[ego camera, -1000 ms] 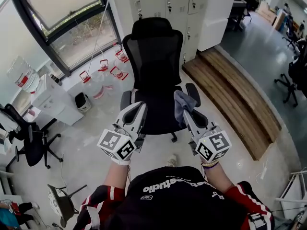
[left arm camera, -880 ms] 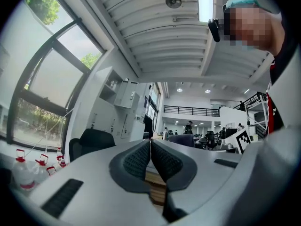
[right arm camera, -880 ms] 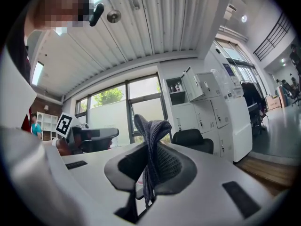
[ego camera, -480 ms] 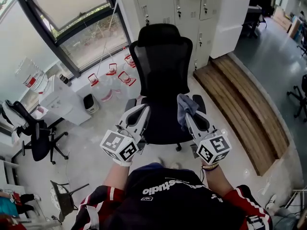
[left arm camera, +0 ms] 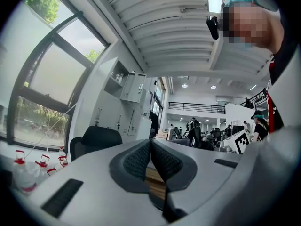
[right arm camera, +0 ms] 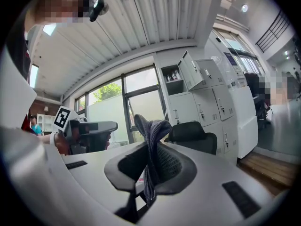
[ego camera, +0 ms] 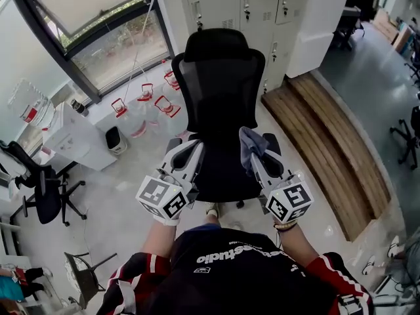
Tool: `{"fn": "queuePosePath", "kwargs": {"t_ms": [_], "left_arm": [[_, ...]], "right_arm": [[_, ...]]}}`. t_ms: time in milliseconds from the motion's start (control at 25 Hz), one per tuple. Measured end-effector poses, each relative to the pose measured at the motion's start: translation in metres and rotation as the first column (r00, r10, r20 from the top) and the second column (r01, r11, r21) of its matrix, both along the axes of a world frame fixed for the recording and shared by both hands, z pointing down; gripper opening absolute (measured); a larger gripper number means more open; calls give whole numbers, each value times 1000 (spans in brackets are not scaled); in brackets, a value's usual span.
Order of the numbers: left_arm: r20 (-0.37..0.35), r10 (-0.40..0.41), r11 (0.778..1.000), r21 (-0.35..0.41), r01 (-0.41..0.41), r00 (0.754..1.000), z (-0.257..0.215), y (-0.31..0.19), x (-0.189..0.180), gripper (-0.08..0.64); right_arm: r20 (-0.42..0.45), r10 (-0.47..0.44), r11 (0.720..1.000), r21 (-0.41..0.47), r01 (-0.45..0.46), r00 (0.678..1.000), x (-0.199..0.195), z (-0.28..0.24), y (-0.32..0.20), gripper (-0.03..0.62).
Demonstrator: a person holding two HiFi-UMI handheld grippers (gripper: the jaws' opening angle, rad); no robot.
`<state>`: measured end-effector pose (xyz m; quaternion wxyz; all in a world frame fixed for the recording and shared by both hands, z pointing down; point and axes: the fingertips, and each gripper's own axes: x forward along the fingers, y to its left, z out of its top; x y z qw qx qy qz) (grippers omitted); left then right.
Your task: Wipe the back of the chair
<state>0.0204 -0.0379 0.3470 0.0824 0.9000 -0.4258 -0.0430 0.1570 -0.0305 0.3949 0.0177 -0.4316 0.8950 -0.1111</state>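
Note:
A black mesh-backed office chair with a headrest faces me in the head view, its seat just beyond both grippers. The chair's headrest also shows in the left gripper view, and the chair in the right gripper view. My right gripper is shut on a grey-blue cloth, which sticks up from the jaws, over the chair's right armrest. My left gripper is shut with nothing in it, over the left armrest. Neither gripper touches the chair's back.
White lockers stand behind the chair. Water jugs with red handles sit by the window at the left. A wooden platform runs along the right. Another black chair and a white cabinet are at the left.
The view has shifted slightly and the chair sits a little closer and more centred. Both grippers hold the same pose, the cloth still in the right one.

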Motion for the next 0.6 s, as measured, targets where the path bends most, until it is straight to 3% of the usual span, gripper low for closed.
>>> {"fn": "queuePosePath", "kwargs": {"t_ms": [600], "left_arm": [[-42,2,1000,13,-1,999,-8,-180,-99,25]], "right_arm": [[29,-34,999,-12,35,999,-111,3,-190,61]]}}
